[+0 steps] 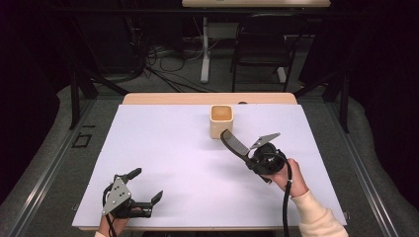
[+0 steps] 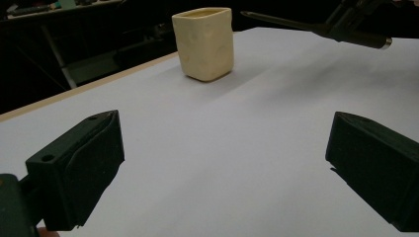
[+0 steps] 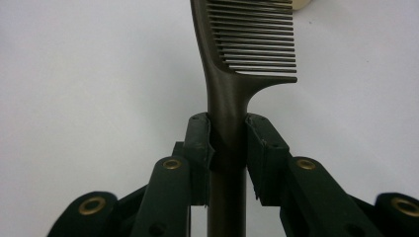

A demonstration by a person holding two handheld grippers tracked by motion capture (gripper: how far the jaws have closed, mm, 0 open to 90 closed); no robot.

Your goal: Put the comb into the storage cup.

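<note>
Right tool (image 1: 245, 157) — jaws clamped on the handle of a dark comb (image 1: 232, 143), right of the table's middle. In the right gripper view the two black jaws press the handle from both sides, just below where the teeth begin; the comb (image 3: 232, 74) runs straight up out of the grip, teeth pointing to that view's right. From the high view the comb slants up and to the left, lifted off the table, its tip close to the near side of the cup (image 1: 221, 120) — whether it touches the cup I cannot tell.

Cup: cream-coloured, squarish, upright, open mouth up, standing toward the far edge of the white sheet (image 1: 173, 168) that covers the table. In the left gripper view the cup (image 2: 204, 43) stands far off, the comb's thin end (image 2: 281, 20) reaching in from the right at about the height of its rim.

Left tool (image 1: 142, 188) — near left corner of the table, jaws spread wide with nothing between them, only bare white sheet. Well apart from cup and comb.

A hand (image 1: 282, 178) in a cream sleeve holds the right tool; a black cable trails back from it toward the near edge.
</note>
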